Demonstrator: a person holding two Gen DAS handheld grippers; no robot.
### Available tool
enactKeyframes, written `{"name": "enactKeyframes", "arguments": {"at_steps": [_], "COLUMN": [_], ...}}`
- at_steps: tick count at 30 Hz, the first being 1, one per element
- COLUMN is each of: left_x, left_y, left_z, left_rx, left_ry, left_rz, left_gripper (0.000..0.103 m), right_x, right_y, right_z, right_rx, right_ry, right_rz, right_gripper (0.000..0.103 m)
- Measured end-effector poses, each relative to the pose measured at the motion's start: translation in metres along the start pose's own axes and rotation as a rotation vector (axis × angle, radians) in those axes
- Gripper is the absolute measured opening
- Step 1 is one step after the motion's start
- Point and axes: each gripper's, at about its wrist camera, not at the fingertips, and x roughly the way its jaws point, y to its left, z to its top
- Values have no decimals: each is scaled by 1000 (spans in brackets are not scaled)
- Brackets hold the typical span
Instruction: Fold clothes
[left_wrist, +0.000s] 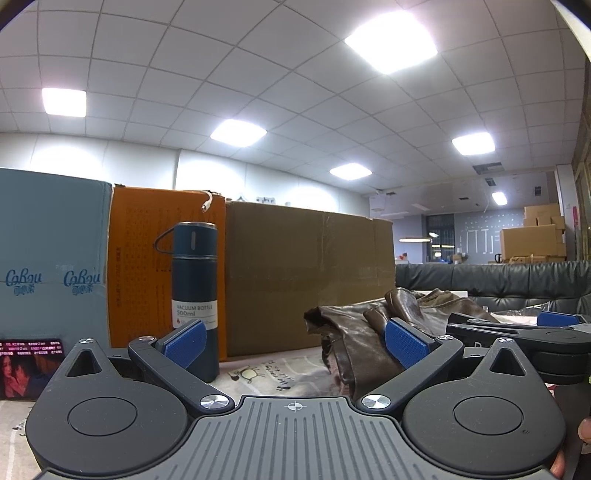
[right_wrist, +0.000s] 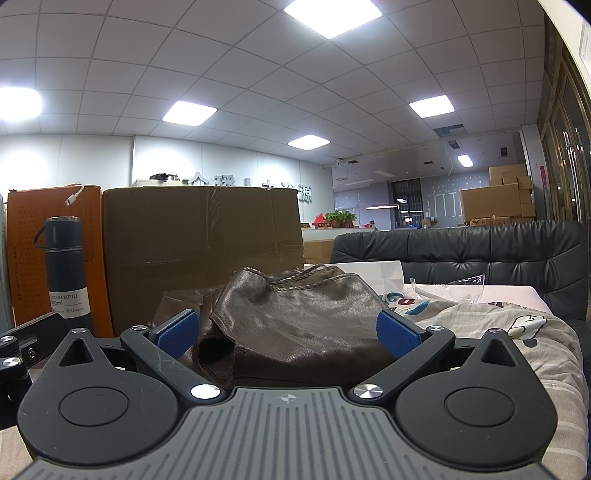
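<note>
My left gripper (left_wrist: 295, 341) has its jaws spread wide with nothing between the blue pads (left_wrist: 184, 341); through the gap I see only the printed tablecloth (left_wrist: 273, 373). At about 2 o'clock from it lies the brown leather garment (left_wrist: 369, 332), crumpled in a heap on the table, its near edge just behind my right-hand pad. At 10 o'clock a dark blue vacuum bottle (left_wrist: 194, 280) stands upright, close behind the left-hand pad. At 3 o'clock the other tool's black arm pokes into my left view.

My right gripper (right_wrist: 287, 334) is also spread wide, gripping nothing. The brown leather garment (right_wrist: 295, 317) sits at 12 o'clock, bunched, filling the space between and beyond the pads; whether the pads touch it I cannot tell. At 10 o'clock stands the vacuum bottle (right_wrist: 64, 269), in front of an orange box (right_wrist: 92, 236). Beside that, behind the garment, is a large brown cardboard box (right_wrist: 203, 225). At 2 o'clock I see crumpled clear plastic (right_wrist: 458, 291) on the cloth, and beyond it a black leather sofa (right_wrist: 480, 254).
</note>
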Motion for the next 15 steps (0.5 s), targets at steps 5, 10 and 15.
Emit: {"name": "enactKeyframes", "arguments": {"at_steps": [5, 10, 15], "left_x": [1, 0, -1], "left_y": [0, 0, 0], "left_z": [0, 0, 0], "left_rx": [-2, -1, -2], "left_ry": [1, -1, -2], "left_rz": [-1, -2, -5], "left_gripper": [103, 103, 103], "right_x": [1, 1, 1], "right_y": [0, 0, 0], "right_z": [0, 0, 0], "right_rx": [0, 1, 1], "right_ry": [0, 0, 0], "right_rz": [0, 0, 1], "right_gripper": [103, 103, 103]}}
